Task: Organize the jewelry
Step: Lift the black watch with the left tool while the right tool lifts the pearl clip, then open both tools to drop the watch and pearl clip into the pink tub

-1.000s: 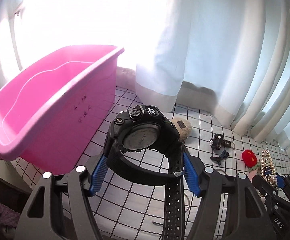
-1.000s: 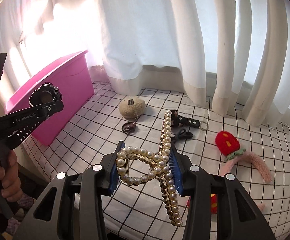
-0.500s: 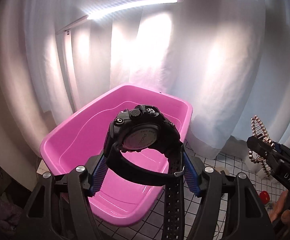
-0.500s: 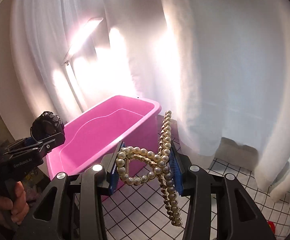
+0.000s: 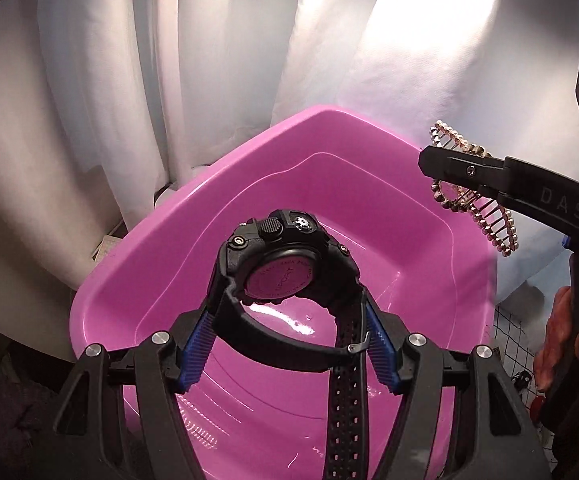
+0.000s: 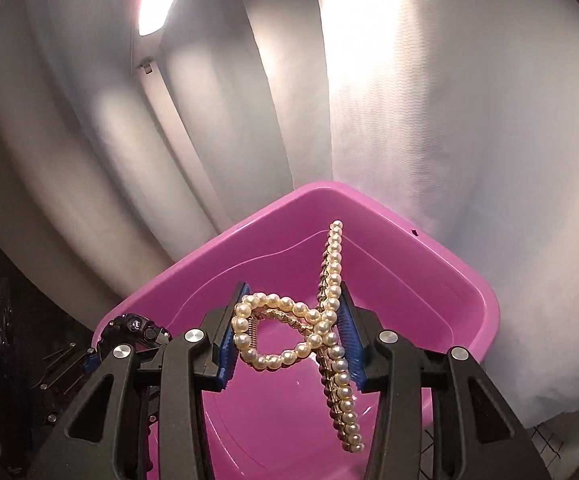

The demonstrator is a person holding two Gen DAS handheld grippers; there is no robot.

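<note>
My left gripper point(image 5: 287, 344) is shut on a black sports watch point(image 5: 285, 260) and holds it above the inside of the pink plastic tub point(image 5: 369, 184). My right gripper point(image 6: 289, 340) is shut on a pearl hair claw clip point(image 6: 329, 320) and holds it over the same tub point(image 6: 449, 280). In the left wrist view the right gripper point(image 5: 469, 168) with the pearl clip point(image 5: 481, 216) hangs over the tub's right rim. In the right wrist view the left gripper with the watch point(image 6: 137, 328) shows at the tub's left rim. The tub's inside looks bare.
White curtains point(image 5: 209, 60) hang close behind the tub and also show in the right wrist view point(image 6: 409, 120). A checked cloth point(image 5: 509, 344) shows at the right edge, beside the hand that holds the right gripper. Dark clutter lies at the lower left.
Both grippers have swung from the checked cloth to the pink tub and come close over it. Each still holds its item.
</note>
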